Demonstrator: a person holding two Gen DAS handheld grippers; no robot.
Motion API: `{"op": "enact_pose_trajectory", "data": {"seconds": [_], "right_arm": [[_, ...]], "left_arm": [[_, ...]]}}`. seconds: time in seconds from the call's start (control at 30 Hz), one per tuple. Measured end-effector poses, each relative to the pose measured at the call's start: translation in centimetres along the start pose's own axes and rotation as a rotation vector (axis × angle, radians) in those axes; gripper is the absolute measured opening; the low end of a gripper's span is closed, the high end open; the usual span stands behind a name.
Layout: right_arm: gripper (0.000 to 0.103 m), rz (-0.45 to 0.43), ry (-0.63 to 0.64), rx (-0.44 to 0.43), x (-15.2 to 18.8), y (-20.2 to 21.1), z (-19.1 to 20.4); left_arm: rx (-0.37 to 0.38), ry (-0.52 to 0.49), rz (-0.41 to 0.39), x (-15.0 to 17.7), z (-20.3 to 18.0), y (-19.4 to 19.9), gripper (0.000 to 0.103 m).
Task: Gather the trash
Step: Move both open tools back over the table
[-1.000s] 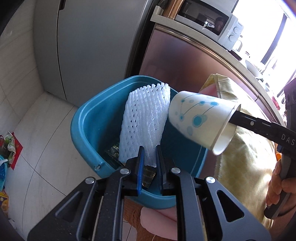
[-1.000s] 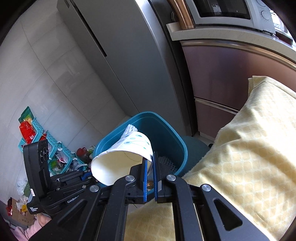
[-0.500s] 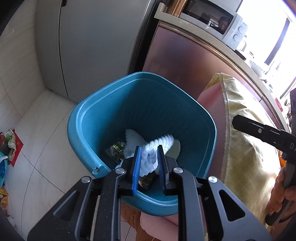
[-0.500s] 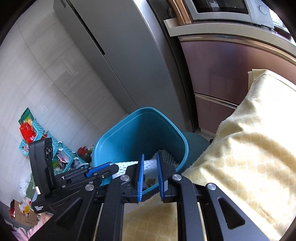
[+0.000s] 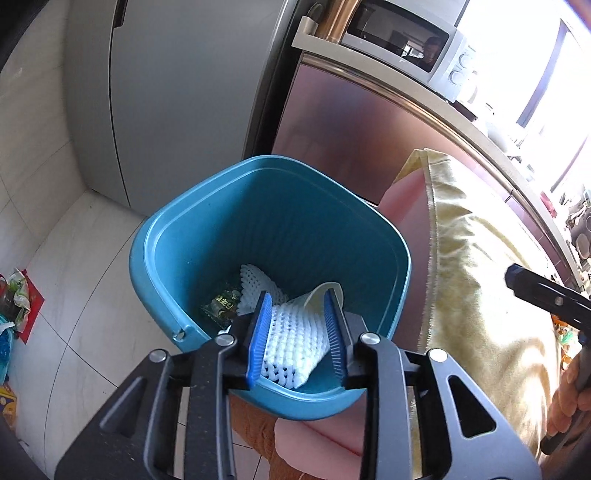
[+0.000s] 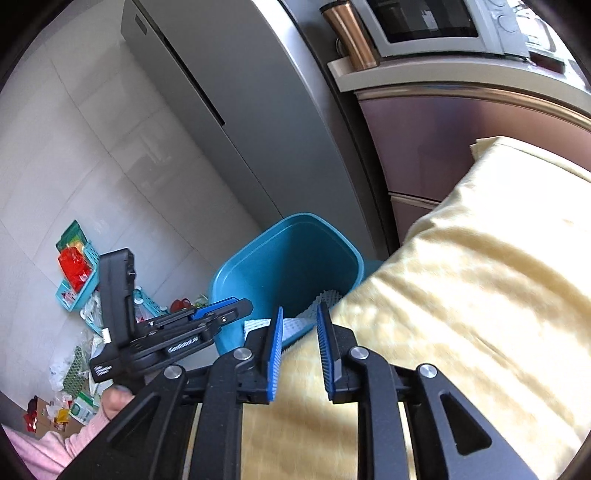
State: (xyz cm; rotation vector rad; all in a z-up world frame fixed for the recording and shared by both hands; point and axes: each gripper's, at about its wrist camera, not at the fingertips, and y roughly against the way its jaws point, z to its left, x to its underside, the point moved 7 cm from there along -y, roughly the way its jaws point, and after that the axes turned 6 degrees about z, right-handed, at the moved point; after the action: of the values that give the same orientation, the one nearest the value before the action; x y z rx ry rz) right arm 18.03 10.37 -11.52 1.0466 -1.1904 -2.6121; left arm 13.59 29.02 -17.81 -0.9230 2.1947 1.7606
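A blue bin (image 5: 147, 258) stands on the floor beside a yellow-clothed surface. Inside it lie a white foam net (image 5: 291, 332), the pale rim of a paper cup (image 5: 321, 293) and a green wrapper (image 5: 223, 304). My left gripper (image 5: 297, 295) hangs over the bin's near rim with its jaws opening. The net shows between the fingers, lying in the bin, and the pads do not press it. My right gripper (image 6: 301, 308) is above the cloth's edge, jaws opening, with nothing between them. The bin (image 6: 280, 258), the net (image 6: 325, 299) and the left gripper (image 6: 236, 306) lie beyond it.
A grey fridge (image 5: 166, 92) and a steel cabinet with a microwave (image 5: 399, 33) stand behind the bin. The yellow cloth (image 6: 461, 295) fills the right. Turquoise baskets (image 6: 77, 273) and litter (image 6: 74, 387) sit on the tiled floor at left. A hand (image 5: 565, 406) holds the right gripper.
The foam net and the paper cup have left the grippers and now lie in the bin. Both sets of jaws have widened. The right gripper has drawn back over the cloth.
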Motion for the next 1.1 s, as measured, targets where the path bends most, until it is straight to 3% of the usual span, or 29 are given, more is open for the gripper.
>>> {"op": "enact_pose_trajectory", "data": {"seconds": [0.2, 0.33, 0.5, 0.87, 1.1], "right_arm": [[0.022, -0.059, 0.001, 0.005, 1.1, 3.7, -0.6], [0.031, -0.11, 0.003, 0.052, 2.3, 6.6, -1.6], [0.032, -0.179, -0.028, 0.134, 4.5, 10.5, -3.8], [0.032, -0.375, -0.243, 0.41, 11.3, 22.8, -13.0], [0.032, -0.537, -0.335, 0.648, 14.5, 31.7, -17.5]], "left_arm": [[0.036, -0.054, -0.052, 0.2, -2.1, 1.7, 0.033], [0.099, -0.159, -0.108, 0.7, -6.1, 4.0, 0.036], [0.182, -0.275, -0.121, 1.7, -11.8, 5.5, 0.039], [0.369, -0.501, -0.033, 5.6, -25.2, 4.9, 0.039], [0.421, -0.581, 0.02, 8.5, -30.9, 4.0, 0.04]]}}
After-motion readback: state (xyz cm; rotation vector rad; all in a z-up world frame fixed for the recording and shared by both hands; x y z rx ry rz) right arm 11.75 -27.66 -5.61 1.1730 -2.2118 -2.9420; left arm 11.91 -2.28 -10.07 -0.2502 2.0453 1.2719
